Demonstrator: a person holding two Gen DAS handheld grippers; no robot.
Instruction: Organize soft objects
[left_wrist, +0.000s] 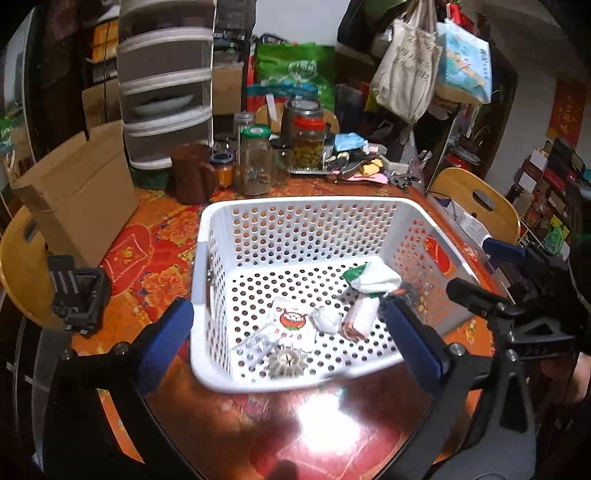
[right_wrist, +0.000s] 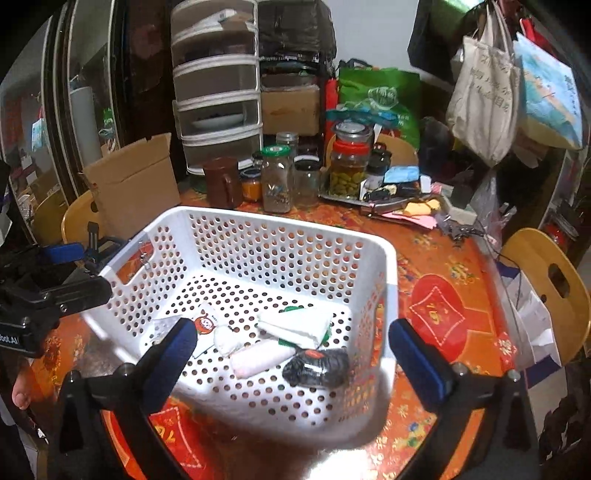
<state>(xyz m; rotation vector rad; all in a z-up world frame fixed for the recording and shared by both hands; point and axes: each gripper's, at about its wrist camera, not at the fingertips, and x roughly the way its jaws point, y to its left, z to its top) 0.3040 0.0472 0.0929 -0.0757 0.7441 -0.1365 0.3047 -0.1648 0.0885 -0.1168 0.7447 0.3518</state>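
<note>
Soft objects lie together on the floor of the white perforated basket (right_wrist: 207, 236) on the red patterned table (right_wrist: 443, 280): a folded white cloth (right_wrist: 295, 325), a white roll (right_wrist: 258, 358), a dark crumpled packet (right_wrist: 317, 367) and a small printed sachet (left_wrist: 291, 321). Left gripper (left_wrist: 291, 338) straddles the basket's near left corner, jaws spread wide and empty; right gripper (right_wrist: 291, 350) is equally wide and empty, the pile lying between and below its blue pads (right_wrist: 417, 354).

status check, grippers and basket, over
Left gripper open, empty, at the basket's near rim. Right gripper open, empty. Soft packets lie inside. Nothing in the way.
</note>
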